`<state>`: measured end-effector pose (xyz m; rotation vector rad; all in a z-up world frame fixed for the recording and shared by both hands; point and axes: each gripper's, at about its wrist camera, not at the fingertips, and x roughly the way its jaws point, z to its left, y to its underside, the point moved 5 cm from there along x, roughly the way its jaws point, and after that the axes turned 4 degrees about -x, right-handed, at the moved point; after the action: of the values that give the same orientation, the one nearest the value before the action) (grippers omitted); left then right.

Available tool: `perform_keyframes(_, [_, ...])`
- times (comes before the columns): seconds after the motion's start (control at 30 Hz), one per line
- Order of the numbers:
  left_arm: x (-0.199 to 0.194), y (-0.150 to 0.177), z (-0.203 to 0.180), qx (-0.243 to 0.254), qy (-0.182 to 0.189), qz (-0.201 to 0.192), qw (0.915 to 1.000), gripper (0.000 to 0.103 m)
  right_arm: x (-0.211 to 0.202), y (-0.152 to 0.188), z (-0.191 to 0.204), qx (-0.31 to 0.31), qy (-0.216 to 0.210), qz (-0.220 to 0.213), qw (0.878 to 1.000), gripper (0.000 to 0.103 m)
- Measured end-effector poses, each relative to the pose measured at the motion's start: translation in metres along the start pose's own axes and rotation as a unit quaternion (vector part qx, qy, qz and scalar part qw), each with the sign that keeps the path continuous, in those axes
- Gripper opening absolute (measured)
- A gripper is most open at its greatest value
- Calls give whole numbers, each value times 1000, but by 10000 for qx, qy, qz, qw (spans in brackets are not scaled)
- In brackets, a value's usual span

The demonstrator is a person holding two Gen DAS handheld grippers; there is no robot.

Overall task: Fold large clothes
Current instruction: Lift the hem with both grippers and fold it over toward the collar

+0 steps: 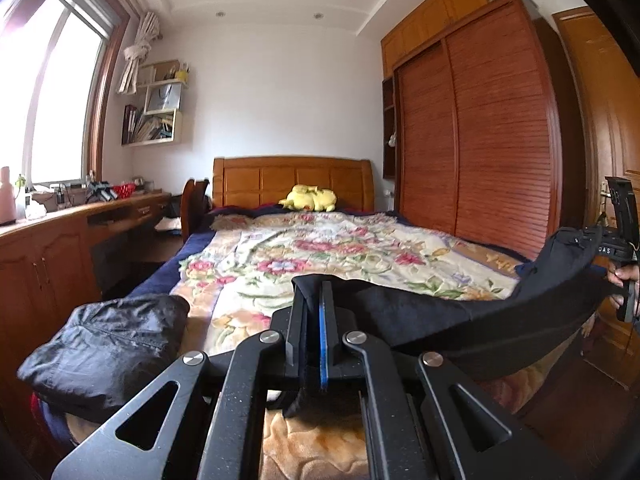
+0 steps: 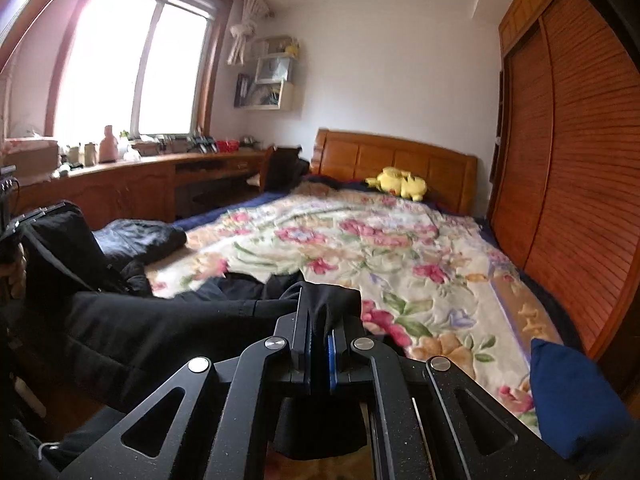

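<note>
Both tongs, left point(image 1: 314, 300) and right point(image 2: 320, 308), clenched on dark garment point(image 1: 460, 312), probably trousers, above bed point(image 1: 280, 256); next: lay flat.

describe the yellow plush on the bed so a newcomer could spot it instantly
Start at the wooden headboard at the far end of the bed. Right below it, past the floral blanket, lies the yellow plush toy. It is the only bright yellow thing on the bed; the garments at the near end are all dark.
</note>
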<state>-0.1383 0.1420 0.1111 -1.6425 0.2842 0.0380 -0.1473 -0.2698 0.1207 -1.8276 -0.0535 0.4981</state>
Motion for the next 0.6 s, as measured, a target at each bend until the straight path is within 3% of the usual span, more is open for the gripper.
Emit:
perform_keyframes(0.27, [75, 11, 8, -267, -52, 369, 9989, 5, 98, 24, -21, 45, 129, 682, 9976, 5])
perform_keyframes(0.6, [188, 20, 20, -127, -524, 653, 9964, 5, 214, 9, -45, 177, 151, 1009, 9946, 5])
